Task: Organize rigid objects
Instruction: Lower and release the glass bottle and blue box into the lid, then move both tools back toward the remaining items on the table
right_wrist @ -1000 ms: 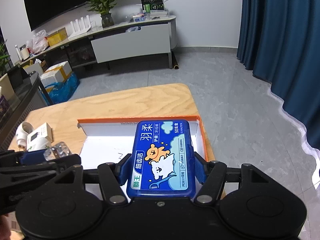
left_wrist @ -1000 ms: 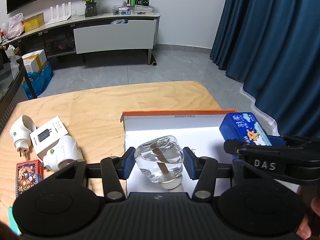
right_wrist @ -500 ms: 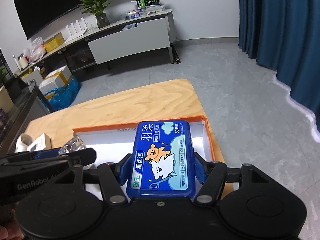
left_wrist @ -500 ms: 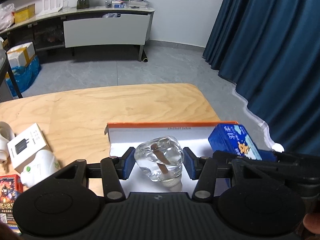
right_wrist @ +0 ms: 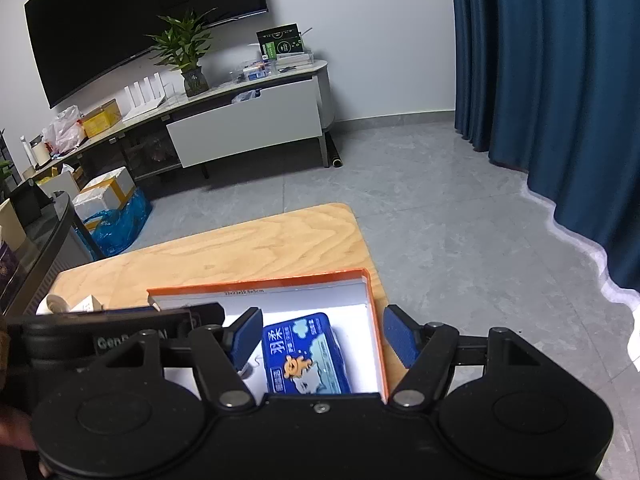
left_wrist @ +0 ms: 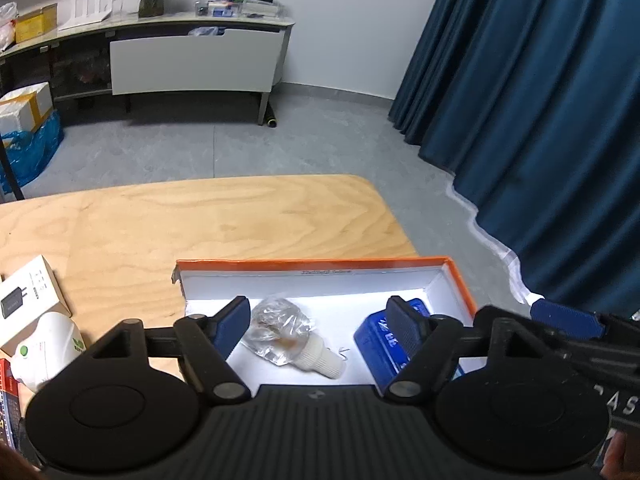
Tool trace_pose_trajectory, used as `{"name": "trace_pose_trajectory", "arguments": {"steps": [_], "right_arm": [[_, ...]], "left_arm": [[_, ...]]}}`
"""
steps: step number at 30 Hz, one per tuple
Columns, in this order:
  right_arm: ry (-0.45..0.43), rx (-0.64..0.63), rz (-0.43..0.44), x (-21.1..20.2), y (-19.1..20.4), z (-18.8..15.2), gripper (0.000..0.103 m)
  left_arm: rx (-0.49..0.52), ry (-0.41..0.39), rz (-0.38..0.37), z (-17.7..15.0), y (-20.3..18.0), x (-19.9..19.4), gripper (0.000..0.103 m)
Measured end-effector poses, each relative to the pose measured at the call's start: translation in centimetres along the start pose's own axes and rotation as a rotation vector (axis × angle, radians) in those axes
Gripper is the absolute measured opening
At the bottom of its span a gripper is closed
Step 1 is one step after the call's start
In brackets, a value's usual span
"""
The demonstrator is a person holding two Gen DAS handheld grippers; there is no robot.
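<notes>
A shallow orange-rimmed box (left_wrist: pixel 316 265) with a white inside sits on the wooden table; it also shows in the right wrist view (right_wrist: pixel 256 284). A clear glass bottle (left_wrist: pixel 282 332) with a white cap lies on its side in the box. A blue floss-pick case (left_wrist: pixel 380 338) lies in the box's right part, also in the right wrist view (right_wrist: pixel 306 354). My left gripper (left_wrist: pixel 320 320) is open above the bottle, touching nothing. My right gripper (right_wrist: pixel 322 334) is open above the blue case, touching nothing.
Left of the box on the table lie a white charger box (left_wrist: pixel 28 296), a white plug-like device (left_wrist: pixel 48 348) and a red card pack (left_wrist: pixel 8 396). The table's right edge (left_wrist: pixel 396 220) is close to the box. Blue curtains (left_wrist: pixel 540 120) hang to the right.
Both grippers opened. The bottle dropped from the left gripper and now lies in the box. The blue case left the right gripper and now lies in the box.
</notes>
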State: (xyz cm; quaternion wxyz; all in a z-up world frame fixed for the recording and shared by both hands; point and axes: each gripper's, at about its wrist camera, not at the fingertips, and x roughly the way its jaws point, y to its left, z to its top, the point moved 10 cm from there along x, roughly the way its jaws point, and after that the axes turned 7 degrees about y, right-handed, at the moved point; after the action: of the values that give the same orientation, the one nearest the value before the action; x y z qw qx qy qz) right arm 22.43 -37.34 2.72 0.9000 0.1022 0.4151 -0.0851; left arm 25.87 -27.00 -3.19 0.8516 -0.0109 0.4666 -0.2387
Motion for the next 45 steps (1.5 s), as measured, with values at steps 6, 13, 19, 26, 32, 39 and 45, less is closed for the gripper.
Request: {"name": "trace_pose_trajectory", "arguments": {"steps": [6,13,19,26,32,39,45], "right_arm": [[0.000,-0.037,0.007,-1.7,1.2,-1.3,0.081],[0.013,-0.066,0.012,-3.1,3.2,-3.5,0.082],[0.032,-0.090,0.025,-4.3,4.8,-5.7,0.082],[0.038,-0.118,0.059,-5.6,6.9,-7.2,0.082],[0.051,-0.162,0.093,-5.7,9.7,-8.6,0.082],[0.056,-0.205,0.111,-6.0,11.5,-9.3,0.082],[0.049,-0.170,0.099,-6.1,10.2,-9.1,0.082]], "left_arm": [[-0.024,-0.001,0.055,-0.6,1.1,-2.8,0.084],[0.008,0.016,0.190,-4.0,2.3,-6.3,0.095],[-0.030,0.011,0.192,-6.3,4.1,-8.4,0.098],[-0.091,-0.047,0.262,-8.0,8.4,-12.2,0.099],[-0.186,-0.050,0.331,-10.7,13.9,-14.3,0.098],[-0.226,-0.042,0.338,-12.8,15.6,-13.7,0.092],[-0.167,-0.095,0.082,-13.1,11.2,-12.9,0.092]]}}
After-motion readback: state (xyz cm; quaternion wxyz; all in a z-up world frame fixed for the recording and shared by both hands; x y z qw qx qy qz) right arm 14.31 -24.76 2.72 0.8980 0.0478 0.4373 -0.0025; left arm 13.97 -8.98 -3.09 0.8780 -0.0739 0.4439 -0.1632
